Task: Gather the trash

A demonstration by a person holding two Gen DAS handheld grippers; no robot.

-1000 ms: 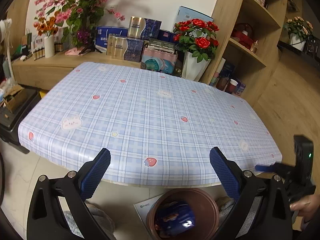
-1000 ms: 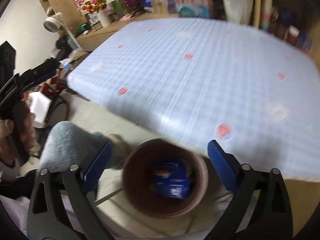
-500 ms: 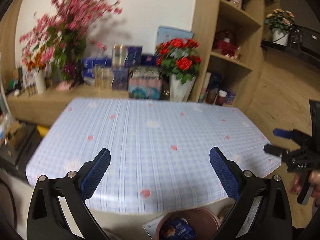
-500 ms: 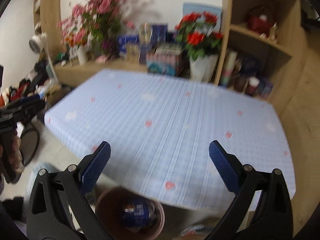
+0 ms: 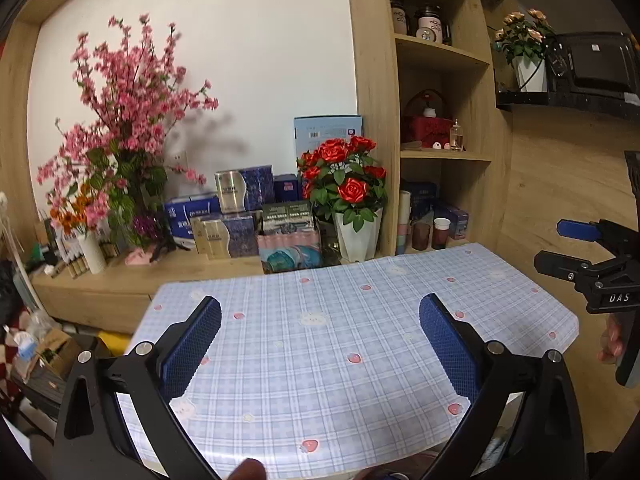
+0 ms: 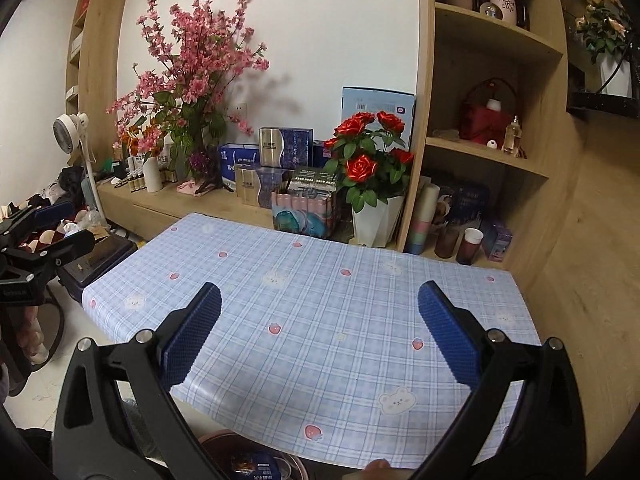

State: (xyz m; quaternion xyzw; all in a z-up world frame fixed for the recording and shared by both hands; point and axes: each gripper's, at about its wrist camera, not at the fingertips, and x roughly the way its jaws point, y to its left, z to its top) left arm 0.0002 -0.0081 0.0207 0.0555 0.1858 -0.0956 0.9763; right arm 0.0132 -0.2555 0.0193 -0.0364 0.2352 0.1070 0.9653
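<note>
The only text that could be read was "DAS", in white letters on the black body of the right gripper (image 5: 576, 246), while the print on the boxes (image 5: 224, 220) seemed too blurred.

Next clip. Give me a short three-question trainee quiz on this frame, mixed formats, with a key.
1. True or false: the left gripper and the right gripper are both open and hold nothing.
2. Multiple choice: where is the blue wrapper? A) on the checked tablecloth B) in the brown bin below the table's near edge C) between the right gripper's fingers.
3. Fill in: the white vase behind the table holds ____ roses.

Key: 1 true; 2 B; 3 red.
</note>
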